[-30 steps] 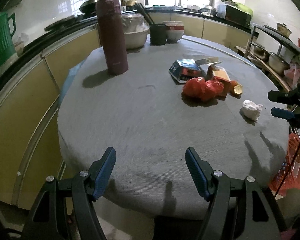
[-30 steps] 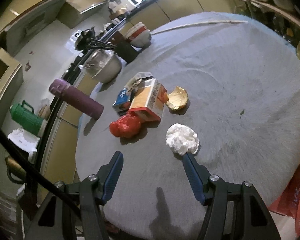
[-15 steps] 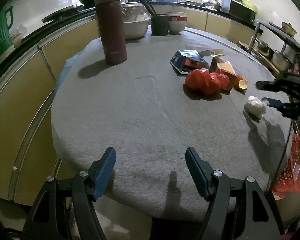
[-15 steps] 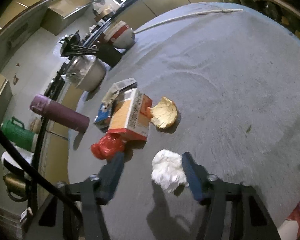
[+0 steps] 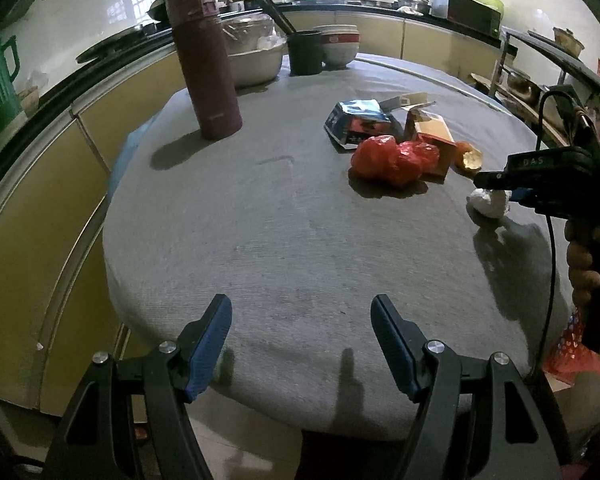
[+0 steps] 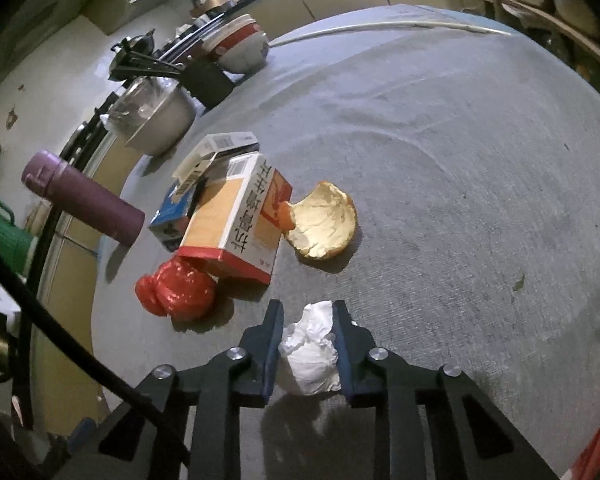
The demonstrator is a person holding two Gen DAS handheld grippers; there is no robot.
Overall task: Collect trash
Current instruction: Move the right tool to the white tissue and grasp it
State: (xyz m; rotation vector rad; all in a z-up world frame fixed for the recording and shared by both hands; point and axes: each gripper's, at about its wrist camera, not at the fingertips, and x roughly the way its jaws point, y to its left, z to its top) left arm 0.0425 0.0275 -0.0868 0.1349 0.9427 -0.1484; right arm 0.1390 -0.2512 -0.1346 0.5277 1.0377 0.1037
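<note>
A crumpled white tissue [image 6: 311, 354] lies near the table's front edge, and my right gripper [image 6: 307, 320] is shut on it, both blue pads pressing its sides. Seen from the left wrist, the tissue [image 5: 488, 205] sits under the right gripper [image 5: 500, 192] at the right. Just beyond lie a crumpled red plastic bag [image 6: 176, 290], an orange-and-white carton [image 6: 236, 226], a blue packet [image 6: 172, 216] and an orange peel [image 6: 324, 222]. My left gripper [image 5: 300, 338] hangs open over the near table edge, holding nothing.
A maroon flask [image 5: 204, 64], a metal bowl [image 5: 252, 56], a black cup [image 5: 305, 52] with chopsticks and a red-and-white bowl [image 5: 339, 45] stand at the far side of the grey-clothed round table [image 5: 260, 220]. Yellow cabinets run behind. A red mesh thing [image 5: 576, 344] hangs beyond the right edge.
My right gripper moved forward and down onto the white tissue, and its jaws went from wide to shut on it. The left gripper stayed open and nearly still.
</note>
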